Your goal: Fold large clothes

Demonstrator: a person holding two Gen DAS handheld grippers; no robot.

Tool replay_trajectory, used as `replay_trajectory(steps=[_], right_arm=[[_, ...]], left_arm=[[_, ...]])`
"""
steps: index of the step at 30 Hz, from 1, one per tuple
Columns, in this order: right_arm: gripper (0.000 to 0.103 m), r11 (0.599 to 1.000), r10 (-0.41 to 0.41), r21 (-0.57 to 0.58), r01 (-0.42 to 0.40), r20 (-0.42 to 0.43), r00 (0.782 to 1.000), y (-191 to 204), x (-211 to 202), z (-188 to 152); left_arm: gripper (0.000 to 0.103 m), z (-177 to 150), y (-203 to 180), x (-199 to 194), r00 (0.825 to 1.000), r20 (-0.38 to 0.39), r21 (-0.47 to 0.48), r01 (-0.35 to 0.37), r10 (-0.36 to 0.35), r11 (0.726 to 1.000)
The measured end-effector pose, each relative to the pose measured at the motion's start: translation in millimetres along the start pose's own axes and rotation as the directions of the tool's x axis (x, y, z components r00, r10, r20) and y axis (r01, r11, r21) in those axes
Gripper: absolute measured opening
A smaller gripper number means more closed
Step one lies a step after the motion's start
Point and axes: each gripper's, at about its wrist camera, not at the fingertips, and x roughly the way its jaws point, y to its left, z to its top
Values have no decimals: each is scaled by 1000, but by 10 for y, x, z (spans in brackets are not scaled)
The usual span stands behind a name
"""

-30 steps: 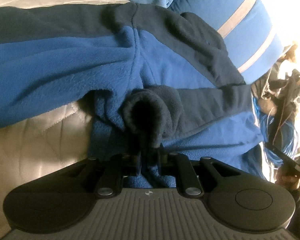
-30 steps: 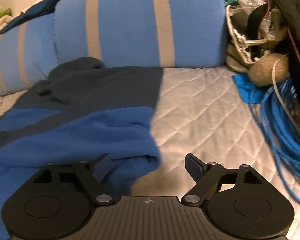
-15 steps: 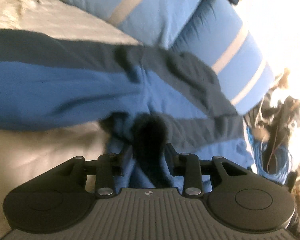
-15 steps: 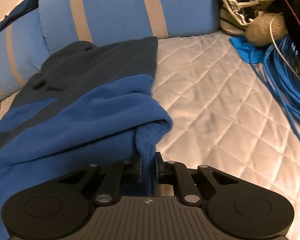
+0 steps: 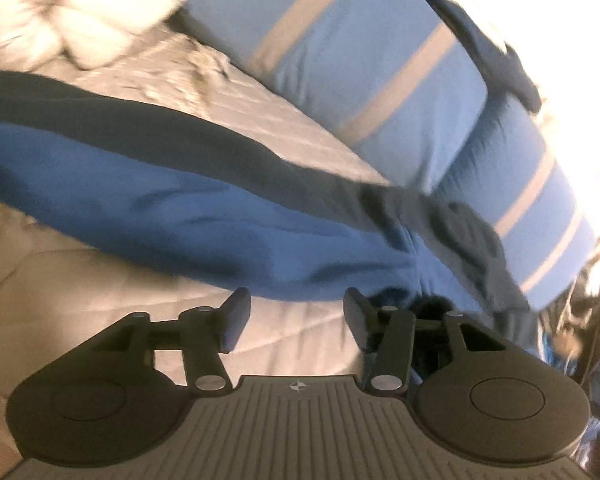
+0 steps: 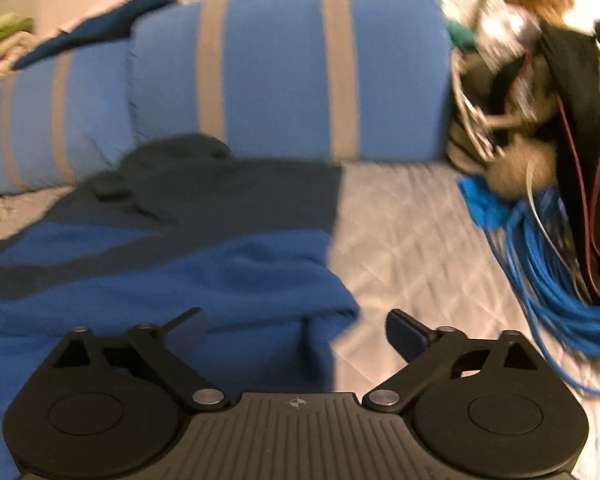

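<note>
Having just opened, both the left claw (image 5: 296, 316) and right claw (image 6: 294, 330) have released the fleece (image 6: 180, 264).

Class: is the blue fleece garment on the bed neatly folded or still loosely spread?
Loosely spread: the fleece garment sprawls rumpled across the quilted bed.

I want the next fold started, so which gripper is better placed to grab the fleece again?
Probably right: the right hand-held gripper stands open around the fleece corner; the left hand-held gripper holds only quilt.

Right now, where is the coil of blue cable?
In the right wrist view, the blue cable lies at the right edge of the quilted bed, right of the fleece.
</note>
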Motion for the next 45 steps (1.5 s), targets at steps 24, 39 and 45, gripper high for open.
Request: replay_trajectory(steps=[24,39,45], right_arm=[[103,880,385,-263,-395,-90,918,1743,250,94],[102,872,434,-195,-449,-115,894,1839,205,86],[102,881,423,-181,-438,-114,899,1648,82,-60]], left_arm=[[55,222,1533,-1239,902,320,-351,-170,289,921],[54,301,2123,-1072,893,303,-553,-119,332,825],[50,199,2515,-932,897,302,-718,-8,322,696]])
